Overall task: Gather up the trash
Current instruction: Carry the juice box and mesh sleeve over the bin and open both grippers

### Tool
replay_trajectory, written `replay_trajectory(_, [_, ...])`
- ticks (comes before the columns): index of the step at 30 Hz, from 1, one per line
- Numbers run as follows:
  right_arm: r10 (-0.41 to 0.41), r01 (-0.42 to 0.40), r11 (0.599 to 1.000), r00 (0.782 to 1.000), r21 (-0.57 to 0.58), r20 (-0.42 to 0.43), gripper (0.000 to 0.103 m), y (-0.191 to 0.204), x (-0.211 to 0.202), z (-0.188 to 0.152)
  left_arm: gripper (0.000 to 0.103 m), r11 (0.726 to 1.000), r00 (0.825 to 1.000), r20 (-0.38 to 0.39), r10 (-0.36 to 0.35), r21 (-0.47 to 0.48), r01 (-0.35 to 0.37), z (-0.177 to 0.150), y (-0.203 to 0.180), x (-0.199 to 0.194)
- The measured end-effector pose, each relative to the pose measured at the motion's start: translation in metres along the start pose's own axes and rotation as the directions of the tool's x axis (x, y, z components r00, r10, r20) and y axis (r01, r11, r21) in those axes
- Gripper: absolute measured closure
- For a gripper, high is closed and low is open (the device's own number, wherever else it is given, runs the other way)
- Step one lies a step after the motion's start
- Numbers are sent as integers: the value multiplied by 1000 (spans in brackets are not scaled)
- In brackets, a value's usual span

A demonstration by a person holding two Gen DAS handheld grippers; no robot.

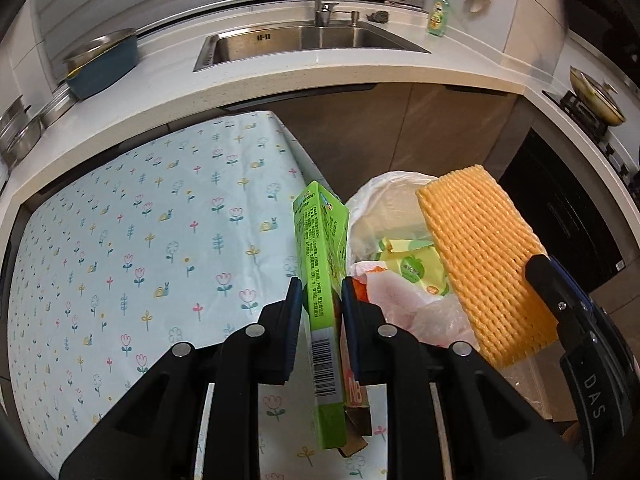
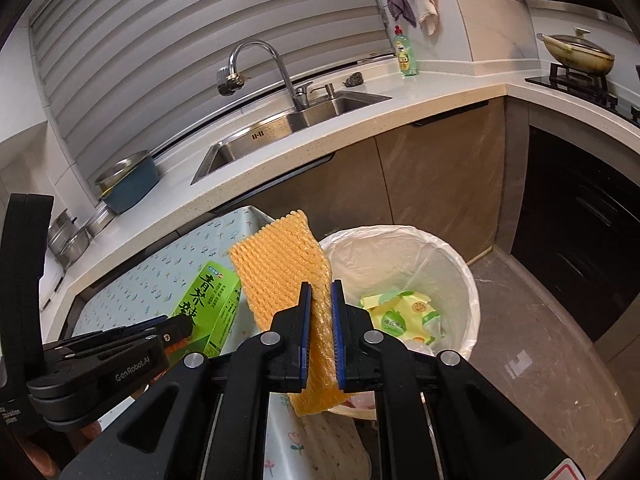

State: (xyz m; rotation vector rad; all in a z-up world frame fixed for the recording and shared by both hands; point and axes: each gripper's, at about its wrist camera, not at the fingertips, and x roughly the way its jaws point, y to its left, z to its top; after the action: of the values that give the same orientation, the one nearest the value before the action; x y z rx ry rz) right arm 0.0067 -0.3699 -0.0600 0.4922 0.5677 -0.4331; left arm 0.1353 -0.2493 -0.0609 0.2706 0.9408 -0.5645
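While over table edge | left gripper (image 1: 321, 296) jaws clamp green carton (image 1: 320, 264) | right gripper (image 2: 321, 300) jaws clamp yellow foam net (image 2: 280, 268) | bin rim (image 2: 400, 232) beside.

Floral tablecloth (image 1: 140, 240) fills the left side. Stainless sink (image 1: 304, 40) and curved faucet (image 2: 260, 64) up top, blue basin (image 1: 106, 66) upper left, green dish soap bottle (image 2: 407, 54) and hanging rags (image 2: 416, 0) upper right, lidded wok (image 2: 576, 52) far right.

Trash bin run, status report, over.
Left tongs shut on green box. Right tongs shut on orange foam net. Lined bin open, path clear.
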Motion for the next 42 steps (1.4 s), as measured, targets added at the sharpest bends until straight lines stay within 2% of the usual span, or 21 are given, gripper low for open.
replay_trajectory(9, [-47,46,998,999,36,28,94,-30,-15,3,83,995,999,-5,-48,90,49,-1,-38,-2])
replay_trajectory(19, [-77,75,996,997,56,30,94,-45,-15,4,81,978,995,-14,-95,185,96,3,-57,6])
replay_trajectory(22, [-84,82,995,996,59,30,94,-47,-14,6,80,972,996,-1,-93,215,91,4,-61,7])
replay_trajectory(24, [-88,86,995,996,60,30,94,-48,-13,7,71,971,995,3,-97,220,94,6,-62,8])
replay_trajectory(26, [-91,89,994,995,58,30,94,-48,-12,8,68,970,995,17,-103,222,97,8,-60,7])
replay_trajectory(28, [-93,91,994,995,57,31,94,-48,-11,9,61,971,995,30,-95,221,86,9,-58,6])
replay_trajectory(42, [-79,78,996,997,32,24,93,-35,0,15,60,985,996,62,-57,165,46,17,-33,-1])
